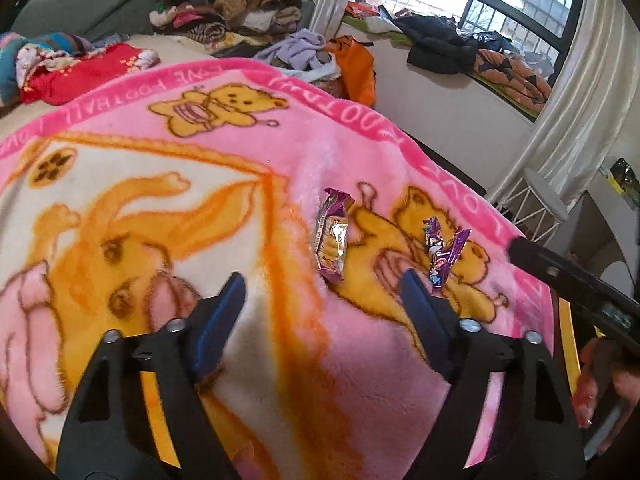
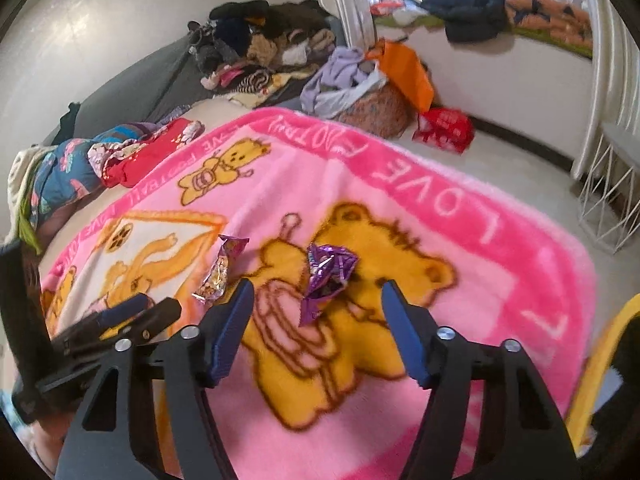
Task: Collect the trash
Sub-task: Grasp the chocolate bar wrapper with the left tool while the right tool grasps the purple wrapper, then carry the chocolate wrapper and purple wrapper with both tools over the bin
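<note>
Left gripper: the left gripper (image 1: 322,286) hangs over the pink blanket (image 1: 248,112) with its blue-padded jaws spread and nothing between them.
Flat wrapper: a purple and silver snack wrapper (image 1: 332,236) lies just ahead of the left gripper's fingertips, a little toward its right finger, flat on the blanket and apart from both pads.
Right gripper: the right gripper (image 2: 318,294) is also spread wide above the blanket, gripping nothing; the pads touch no wrapper.
Crumpled wrapper: a crumpled purple wrapper (image 2: 326,276) lies on the yellow bear print, just ahead of the right gripper's fingertips and roughly centred on the gap between them.
Wrappers to each other: the flat wrapper (image 2: 218,270) sits to the left of the right gripper's left finger; the crumpled wrapper (image 1: 442,250) sits just beyond the left gripper's right finger.
Neighbouring tool: the left gripper (image 2: 120,320) shows at the lower left of the right wrist view, close beside the right one.
Background: a clothes pile (image 2: 260,48) lies far ahead, beyond the blanket.
</note>
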Demonstrator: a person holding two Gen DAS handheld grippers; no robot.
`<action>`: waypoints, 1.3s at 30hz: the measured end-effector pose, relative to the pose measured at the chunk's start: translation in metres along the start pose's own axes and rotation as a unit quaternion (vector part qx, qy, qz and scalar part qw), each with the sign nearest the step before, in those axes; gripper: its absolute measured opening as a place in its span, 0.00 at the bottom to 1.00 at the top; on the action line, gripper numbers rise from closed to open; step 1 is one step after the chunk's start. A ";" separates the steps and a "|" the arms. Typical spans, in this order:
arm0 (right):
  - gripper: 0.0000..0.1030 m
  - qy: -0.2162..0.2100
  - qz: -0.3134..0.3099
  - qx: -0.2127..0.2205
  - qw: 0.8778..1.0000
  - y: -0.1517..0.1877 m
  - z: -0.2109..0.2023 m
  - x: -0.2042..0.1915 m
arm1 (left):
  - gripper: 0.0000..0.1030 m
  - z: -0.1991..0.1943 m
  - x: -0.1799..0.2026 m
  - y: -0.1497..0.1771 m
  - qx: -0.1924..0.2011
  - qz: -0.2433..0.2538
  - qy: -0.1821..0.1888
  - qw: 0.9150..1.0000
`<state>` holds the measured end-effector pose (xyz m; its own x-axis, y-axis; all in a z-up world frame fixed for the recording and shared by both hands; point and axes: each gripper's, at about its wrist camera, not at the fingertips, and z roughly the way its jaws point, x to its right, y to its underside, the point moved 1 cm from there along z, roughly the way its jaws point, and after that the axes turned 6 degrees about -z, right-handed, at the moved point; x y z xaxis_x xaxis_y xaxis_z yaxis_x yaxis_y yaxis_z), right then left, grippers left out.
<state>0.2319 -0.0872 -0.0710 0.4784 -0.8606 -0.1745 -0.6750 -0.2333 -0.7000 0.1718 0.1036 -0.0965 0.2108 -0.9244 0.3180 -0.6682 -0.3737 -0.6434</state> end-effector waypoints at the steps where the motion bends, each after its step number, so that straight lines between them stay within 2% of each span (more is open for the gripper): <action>1: 0.54 -0.003 0.008 -0.007 1.000 -0.001 0.007 0.001 | 0.59 0.003 0.001 0.000 -0.003 0.003 0.002 1.000; 2: 0.53 -0.006 0.015 -0.012 1.000 -0.001 0.013 0.002 | 0.57 0.006 0.001 -0.001 -0.006 0.005 0.007 1.000; 4: 0.42 -0.013 0.031 -0.022 0.999 -0.002 0.026 0.006 | 0.49 0.011 0.002 -0.002 -0.012 0.006 0.012 1.000; 8: 0.32 -0.017 0.048 -0.038 0.998 -0.002 0.046 0.009 | 0.42 0.023 0.007 -0.005 -0.022 0.005 0.020 1.000; 10: 0.14 -0.021 0.052 -0.043 0.998 -0.001 0.052 0.009 | 0.36 0.029 0.009 -0.006 -0.027 0.007 0.020 0.999; 15: 0.12 -0.029 0.054 -0.036 0.997 0.004 0.047 0.010 | 0.29 0.048 0.007 -0.005 -0.045 -0.005 0.018 0.999; 18: 0.11 -0.031 0.045 -0.028 0.998 0.009 0.037 0.010 | 0.17 0.054 0.003 -0.002 -0.047 -0.012 0.012 0.999; 19: 0.11 -0.032 0.044 -0.025 0.998 0.011 0.032 0.010 | 0.17 0.055 0.003 0.000 -0.047 -0.013 0.013 0.999; 29: 0.11 -0.025 0.030 0.004 0.999 0.036 -0.010 0.007 | 0.13 0.032 0.014 0.007 -0.027 0.001 0.033 0.999; 39: 0.11 -0.023 0.008 0.002 1.000 0.056 -0.033 -0.003 | 0.12 0.001 0.035 0.017 -0.006 0.025 0.047 0.999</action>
<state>0.1737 -0.1130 -0.0866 0.4930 -0.8426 -0.2167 -0.6808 -0.2185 -0.6991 0.1684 0.0650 -0.0967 0.1082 -0.9305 0.3500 -0.6843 -0.3251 -0.6527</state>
